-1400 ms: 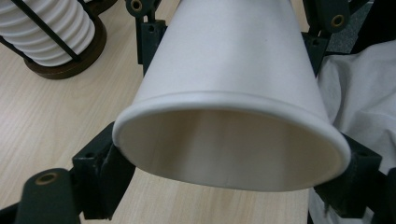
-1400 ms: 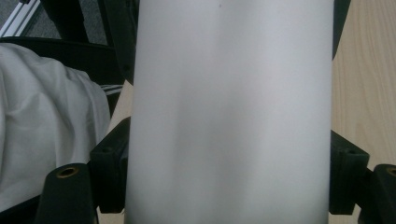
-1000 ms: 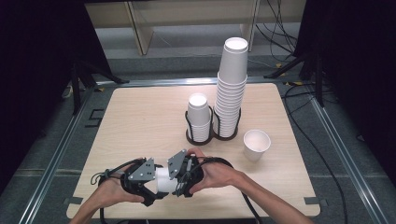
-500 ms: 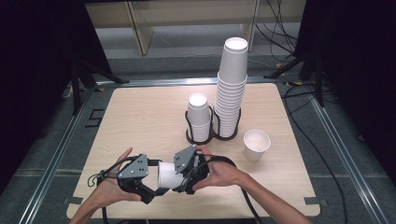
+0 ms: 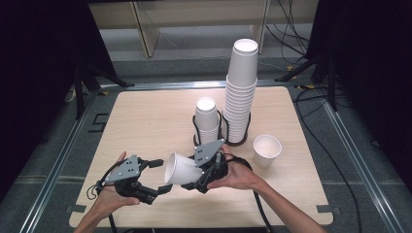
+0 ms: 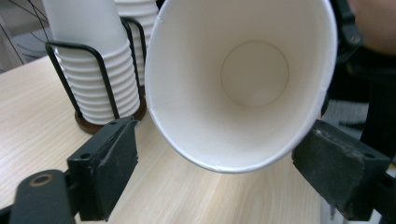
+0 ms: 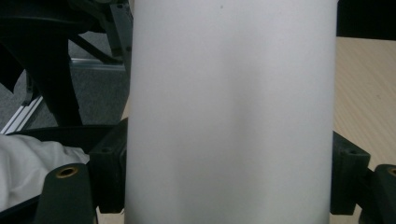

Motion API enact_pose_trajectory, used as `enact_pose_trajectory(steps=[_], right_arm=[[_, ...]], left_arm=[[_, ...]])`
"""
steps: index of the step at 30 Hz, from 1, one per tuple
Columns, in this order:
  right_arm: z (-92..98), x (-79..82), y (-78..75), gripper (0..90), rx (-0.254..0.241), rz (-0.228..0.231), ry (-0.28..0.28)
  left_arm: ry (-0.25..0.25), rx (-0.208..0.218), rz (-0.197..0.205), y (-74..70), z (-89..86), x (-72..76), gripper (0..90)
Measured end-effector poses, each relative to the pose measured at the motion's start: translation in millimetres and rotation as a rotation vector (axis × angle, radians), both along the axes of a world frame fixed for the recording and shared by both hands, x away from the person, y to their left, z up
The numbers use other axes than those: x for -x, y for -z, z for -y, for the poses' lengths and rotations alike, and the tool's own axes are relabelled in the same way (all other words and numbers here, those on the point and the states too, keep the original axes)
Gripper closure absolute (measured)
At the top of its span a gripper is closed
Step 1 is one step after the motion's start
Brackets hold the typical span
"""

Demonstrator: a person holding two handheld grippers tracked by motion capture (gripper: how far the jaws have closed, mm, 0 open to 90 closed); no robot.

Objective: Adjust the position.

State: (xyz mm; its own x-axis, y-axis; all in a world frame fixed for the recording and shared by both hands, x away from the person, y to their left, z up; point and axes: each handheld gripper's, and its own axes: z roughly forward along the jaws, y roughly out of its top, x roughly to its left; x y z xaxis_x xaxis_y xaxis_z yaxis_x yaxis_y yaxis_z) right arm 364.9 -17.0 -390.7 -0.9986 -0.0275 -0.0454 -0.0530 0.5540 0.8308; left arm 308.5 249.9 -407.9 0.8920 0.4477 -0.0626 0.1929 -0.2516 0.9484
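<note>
The right gripper (image 5: 190, 180) is clamped on the lower body of a white paper cup (image 5: 182, 169), which lies on its side in the air above the front edge of the desk (image 5: 145, 116), mouth turned toward the left gripper (image 5: 163, 175). In the right gripper view the cup wall (image 7: 231, 112) sits squeezed between the two black jaws. On the other side, the left gripper view looks straight down the cup's mouth (image 6: 247, 79); its jaws have just been narrowing, yet both pads stand clear of the rim, so that gripper is released, gripping nothing.

By the look of it, this is a single cup pulled free and on its way to be set down, with the left gripper letting go and the right carrying. Next the right hand would have to roll the cup upright and find a bare spot, perhaps near the lone cup (image 5: 267, 148) toward the desk's right edge, steering clear of the wire rack (image 5: 221, 127) with its short stack (image 5: 207, 116) and tall stack (image 5: 240, 87) at the middle of the desk
</note>
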Motion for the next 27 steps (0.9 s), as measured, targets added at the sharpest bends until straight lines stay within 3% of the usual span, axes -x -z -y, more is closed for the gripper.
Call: enact_pose_trajectory(steps=[2,6,8,12,16,17,23,24,27], right_arm=[[1.2,-1.5,-0.9,23.2,-0.021,0.004,0.003],[1.6,-1.4,-0.3,23.2,-0.031,-0.004,0.0],[1.9,-1.5,0.7,23.2,-0.044,-0.035,-0.001],[1.6,-1.8,2.6,23.1,-0.057,-0.032,-0.009],[0.2,0.0,3.3,23.1,-0.069,-0.043,-0.015],[-0.3,0.3,3.4,23.1,-0.07,-0.048,-0.018],[-3.2,0.7,7.0,23.1,-0.073,-0.036,-0.035],[-3.9,1.7,8.3,23.1,-0.072,-0.059,-0.037],[-5.6,1.5,10.5,23.0,-0.074,-0.045,-0.049]], left_arm=[[0.014,0.037,-0.019,2.2,-1.1,-1.9,14.3],[0.007,0.068,-0.02,4.6,-0.8,-1.4,12.9],[0.013,0.097,-0.021,6.4,1.5,-2.1,12.2],[0.004,0.116,-0.026,7.1,3.3,-1.9,8.9],[0.016,0.182,-0.048,9.7,6.1,-3.4,5.1],[0.013,0.147,-0.052,9.2,4.6,-3.5,3.8],[0.031,0.155,-0.055,12.9,8.2,-3.6,1.6],[0.026,0.139,-0.058,12.4,7.8,-3.0,1.6],[0.032,0.126,-0.055,12.2,8.3,-2.7,1.1]])
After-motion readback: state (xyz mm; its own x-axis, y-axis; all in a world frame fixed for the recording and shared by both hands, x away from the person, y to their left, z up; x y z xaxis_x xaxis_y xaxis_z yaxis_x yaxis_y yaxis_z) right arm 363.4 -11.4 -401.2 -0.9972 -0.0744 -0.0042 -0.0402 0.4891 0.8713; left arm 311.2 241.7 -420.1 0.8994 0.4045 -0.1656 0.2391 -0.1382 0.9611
